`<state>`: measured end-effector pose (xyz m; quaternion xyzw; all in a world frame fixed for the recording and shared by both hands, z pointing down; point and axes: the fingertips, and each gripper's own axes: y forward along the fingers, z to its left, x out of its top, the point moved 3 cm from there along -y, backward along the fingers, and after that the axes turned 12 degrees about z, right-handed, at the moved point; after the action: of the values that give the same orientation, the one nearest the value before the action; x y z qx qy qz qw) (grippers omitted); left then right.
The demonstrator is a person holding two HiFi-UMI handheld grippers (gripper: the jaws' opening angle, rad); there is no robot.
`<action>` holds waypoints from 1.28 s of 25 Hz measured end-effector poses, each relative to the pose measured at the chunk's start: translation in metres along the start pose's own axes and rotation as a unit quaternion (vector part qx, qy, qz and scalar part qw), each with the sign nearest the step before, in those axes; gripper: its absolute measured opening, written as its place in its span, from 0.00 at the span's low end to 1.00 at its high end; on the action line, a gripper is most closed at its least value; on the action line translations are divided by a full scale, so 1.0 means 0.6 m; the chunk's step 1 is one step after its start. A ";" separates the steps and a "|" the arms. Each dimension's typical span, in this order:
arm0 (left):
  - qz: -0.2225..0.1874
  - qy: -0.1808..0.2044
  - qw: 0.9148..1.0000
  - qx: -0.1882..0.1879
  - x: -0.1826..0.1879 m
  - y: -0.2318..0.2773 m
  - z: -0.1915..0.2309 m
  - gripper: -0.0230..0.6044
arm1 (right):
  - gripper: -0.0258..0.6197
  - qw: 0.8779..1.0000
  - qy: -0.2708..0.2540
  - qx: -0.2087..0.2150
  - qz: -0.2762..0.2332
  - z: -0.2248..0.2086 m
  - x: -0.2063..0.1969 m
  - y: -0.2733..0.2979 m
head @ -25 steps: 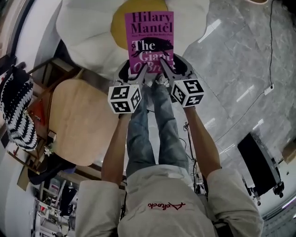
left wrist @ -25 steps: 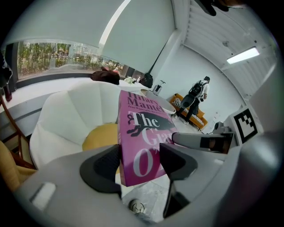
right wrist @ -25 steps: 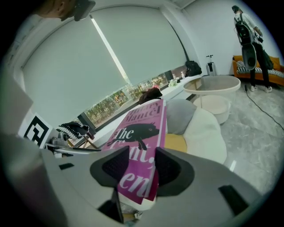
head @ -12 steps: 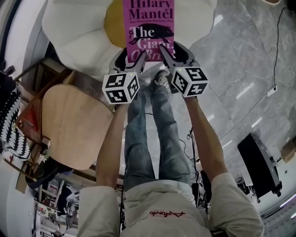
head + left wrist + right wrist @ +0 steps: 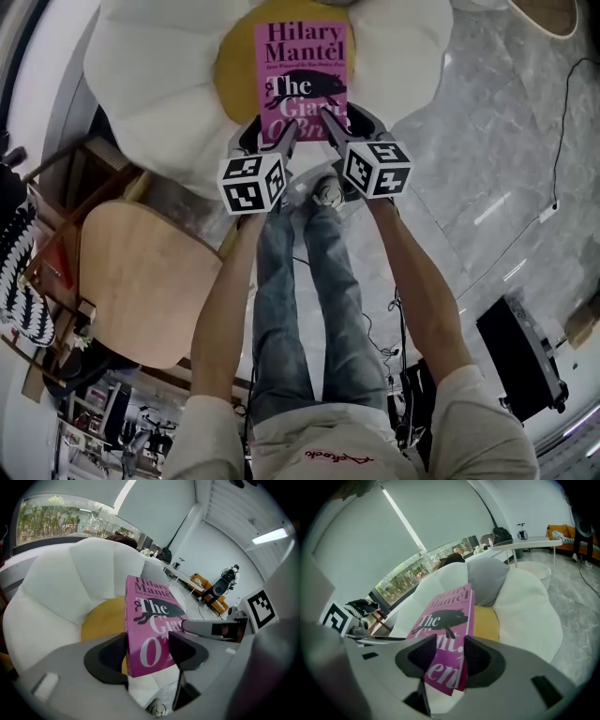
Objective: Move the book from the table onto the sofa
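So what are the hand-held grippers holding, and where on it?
The pink book: the left hand-held gripper clamps its bottom-left corner, the right hand-held gripper its bottom-right corner.

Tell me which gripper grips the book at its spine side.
The left gripper: it clamps the book's lower spine corner; the right gripper clamps the corner at the page edge.

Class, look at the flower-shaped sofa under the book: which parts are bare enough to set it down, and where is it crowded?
The yellow centre is bare beside the book, ringed by empty white petals. Crowded: the book's near edge, where left gripper and right gripper clamp it.
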<state>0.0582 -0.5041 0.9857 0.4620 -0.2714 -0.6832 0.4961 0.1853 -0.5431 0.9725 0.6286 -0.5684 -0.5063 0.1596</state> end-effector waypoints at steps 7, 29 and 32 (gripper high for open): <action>0.043 -0.020 0.999 -0.007 -0.011 0.081 0.047 0.49 | 0.33 0.999 0.030 -0.004 0.046 -0.043 -0.022 0.083; 0.105 0.012 0.994 0.017 -0.059 0.141 0.091 0.49 | 0.35 0.996 0.008 0.000 0.087 -0.096 -0.057 0.119; 0.082 0.021 0.995 0.042 -0.041 0.112 0.106 0.49 | 0.35 0.997 0.014 -0.023 0.069 -0.110 -0.050 0.093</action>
<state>0.0316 -0.5110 1.0772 0.4728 -0.3269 -0.6183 0.5360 0.2133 -0.5589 1.0584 0.5914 -0.5959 -0.4981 0.2167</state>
